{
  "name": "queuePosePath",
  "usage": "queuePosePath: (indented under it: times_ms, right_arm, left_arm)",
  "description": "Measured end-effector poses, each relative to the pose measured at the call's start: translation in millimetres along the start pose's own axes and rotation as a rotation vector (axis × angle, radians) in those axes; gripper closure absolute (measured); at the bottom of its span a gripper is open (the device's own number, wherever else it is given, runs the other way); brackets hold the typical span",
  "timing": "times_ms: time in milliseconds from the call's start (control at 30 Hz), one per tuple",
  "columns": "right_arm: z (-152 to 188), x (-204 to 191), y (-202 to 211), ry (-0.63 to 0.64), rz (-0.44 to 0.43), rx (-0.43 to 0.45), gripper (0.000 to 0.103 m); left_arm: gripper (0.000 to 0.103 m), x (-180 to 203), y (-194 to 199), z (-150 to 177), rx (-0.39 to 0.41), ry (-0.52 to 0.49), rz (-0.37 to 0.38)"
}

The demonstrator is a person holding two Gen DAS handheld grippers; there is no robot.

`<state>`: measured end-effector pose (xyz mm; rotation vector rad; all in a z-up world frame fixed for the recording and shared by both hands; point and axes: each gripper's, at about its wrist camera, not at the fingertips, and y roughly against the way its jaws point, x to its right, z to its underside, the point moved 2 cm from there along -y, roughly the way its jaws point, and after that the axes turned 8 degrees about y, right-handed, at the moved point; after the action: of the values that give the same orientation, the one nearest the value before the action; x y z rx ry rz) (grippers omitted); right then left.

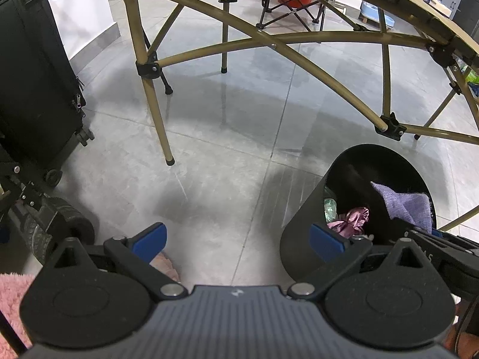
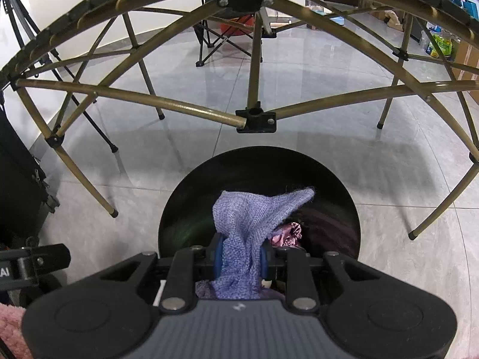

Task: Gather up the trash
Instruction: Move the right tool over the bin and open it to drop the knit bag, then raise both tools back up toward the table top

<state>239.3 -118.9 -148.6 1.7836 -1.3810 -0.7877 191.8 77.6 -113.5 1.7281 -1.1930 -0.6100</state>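
A black trash bin (image 2: 259,179) is standing on the grey tiled floor (image 1: 209,137) beneath a folding worktop frame (image 2: 254,116). Over its mouth, the right gripper (image 2: 239,257) is pinching a purple cloth (image 2: 251,215) in nearly closed jaws. Beside the bin, the left gripper (image 1: 238,240) is hovering wide open, empty. A black suitcase (image 1: 33,74) is standing beyond it.

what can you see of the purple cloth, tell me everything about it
The purple cloth is a lavender, coarsely woven or knitted rag with frayed edges, crumpled and bunched. The right gripper is shut on its middle, blue pads pinching it. Its free end sticks up and forward over the open mouth of the black bin, above pink crumpled material inside. The left wrist view shows it too.
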Motion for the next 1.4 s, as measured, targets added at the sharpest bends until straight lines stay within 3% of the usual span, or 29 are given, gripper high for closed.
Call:
queuePosePath:
  times_ms: [433,533,633,700,867,1400]
  right_arm:
    - [1.8,-6.1,-8.9,0.011,0.004,-0.036,0.076]
    - [1.6,-5.4,-10.3,0.007,0.008,-0.039,0.07]
    - [1.3,-3.2,-10.3,0.0,0.02,-0.04,0.053]
    - [2.1,-2.0,-9.5,-0.003,0.028,-0.035,0.026]
    - [3.0,2.0,-8.5,-0.013,0.03,-0.031,0.0]
    - [3.6,7.1,2.1,-0.022,0.021,-0.004,0.0]
  left_arm:
    - [0.0,-6.7,-0.6,1.7,-0.003,0.006,-0.004]
    - [0.0,-6.8,-0.6,1.8,-0.003,0.006,-0.004]
    - [0.0,-7.4,-0.5,2.1,-0.003,0.006,-0.004]
    - [0.0,-6.9,-0.4,2.0,-0.003,0.005,-0.004]
    - [0.0,-7.4,0.5,3.0,-0.001,0.002,-0.003]
    - [0.0,-4.1,4.9,5.0,0.017,-0.009,0.001]
